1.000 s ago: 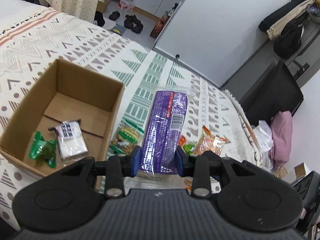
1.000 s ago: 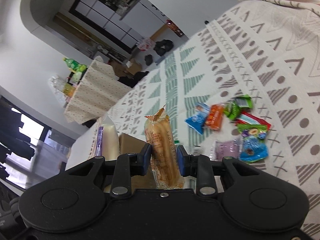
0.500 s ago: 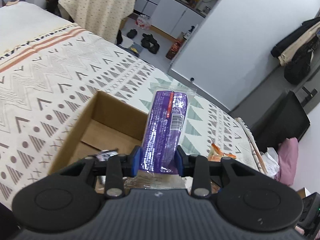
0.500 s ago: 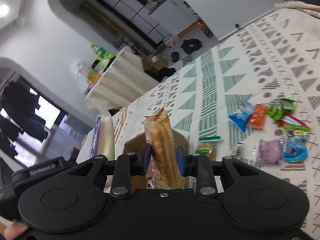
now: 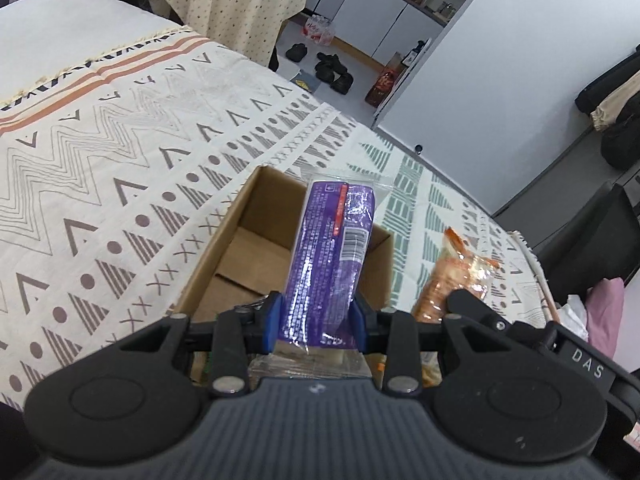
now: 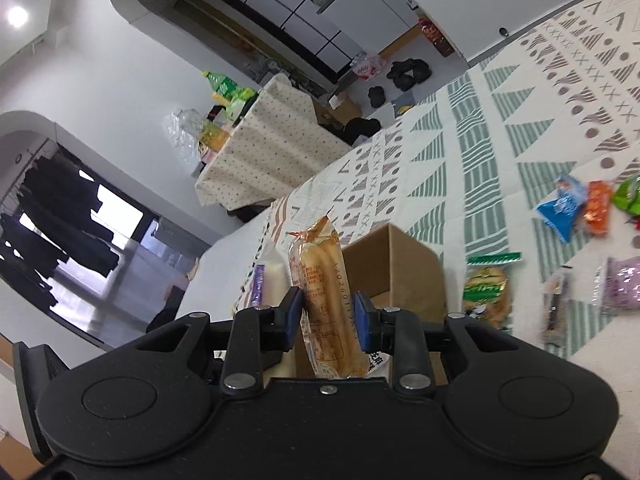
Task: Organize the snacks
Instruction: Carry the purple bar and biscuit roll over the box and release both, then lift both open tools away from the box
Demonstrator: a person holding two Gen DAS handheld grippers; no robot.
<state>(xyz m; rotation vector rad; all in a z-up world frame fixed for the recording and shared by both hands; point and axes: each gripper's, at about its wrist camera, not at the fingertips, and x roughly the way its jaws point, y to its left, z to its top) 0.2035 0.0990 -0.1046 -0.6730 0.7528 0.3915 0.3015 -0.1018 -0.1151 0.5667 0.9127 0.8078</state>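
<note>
My left gripper point(image 5: 316, 322) is shut on a long purple snack pack point(image 5: 330, 256) and holds it over the open cardboard box point(image 5: 248, 208) on the patterned bedspread. My right gripper point(image 6: 327, 316) is shut on an orange bread-stick pack point(image 6: 326, 296) and holds it upright beside the box point(image 6: 404, 264). That orange pack point(image 5: 452, 276) and the right gripper's body show at the right in the left wrist view. The purple pack point(image 6: 266, 280) shows left of the orange one in the right wrist view.
Several loose snack packets lie on the bedspread right of the box: a green-and-yellow one point(image 6: 486, 288), a blue one point(image 6: 562, 208), an orange one point(image 6: 598, 208), a purple one point(image 6: 622, 284). A cloth-covered table point(image 6: 260, 148) stands beyond the bed.
My left gripper has carried the purple pack left, from beside the box to above it. My right gripper has brought the orange pack closer to the box, next to the left gripper.
</note>
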